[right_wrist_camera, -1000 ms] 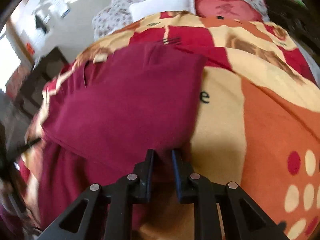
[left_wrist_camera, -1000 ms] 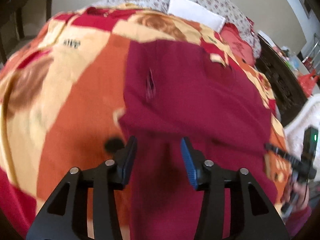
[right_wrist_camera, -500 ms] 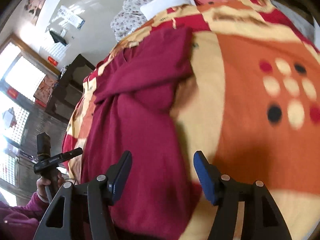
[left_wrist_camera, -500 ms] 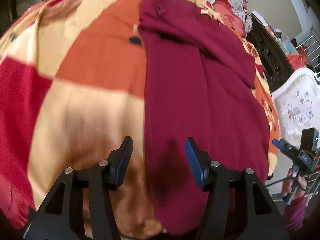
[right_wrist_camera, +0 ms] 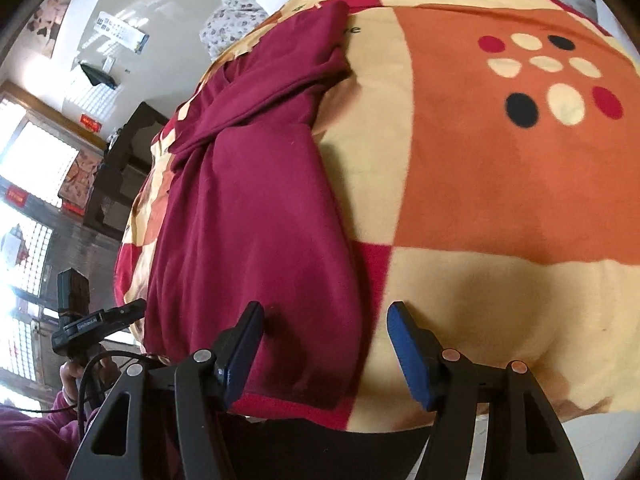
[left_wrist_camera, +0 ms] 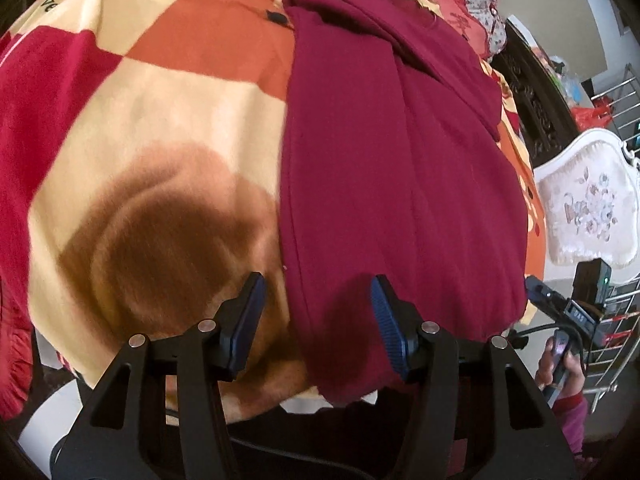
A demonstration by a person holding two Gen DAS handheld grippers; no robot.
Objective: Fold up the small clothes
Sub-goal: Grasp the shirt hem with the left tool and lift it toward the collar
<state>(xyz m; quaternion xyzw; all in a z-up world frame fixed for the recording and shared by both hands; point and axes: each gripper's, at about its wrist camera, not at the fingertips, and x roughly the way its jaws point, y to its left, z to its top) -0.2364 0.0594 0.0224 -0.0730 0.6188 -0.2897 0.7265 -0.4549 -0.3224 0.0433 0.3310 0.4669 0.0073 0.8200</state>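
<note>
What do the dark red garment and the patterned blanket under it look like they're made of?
Dark red garment: probably a soft matte knit, cotton or fleece; it drapes in smooth folds without shine. Patterned blanket: likely plush fleece, with a fuzzy nap and soft-edged printed colours.

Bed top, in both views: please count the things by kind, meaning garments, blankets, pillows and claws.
Maroon garment: 1
Patterned blanket: 1
Floral pillow: 1
Claws: 2, the left claw and the right claw, both open and holding nothing
Total: 5
</note>
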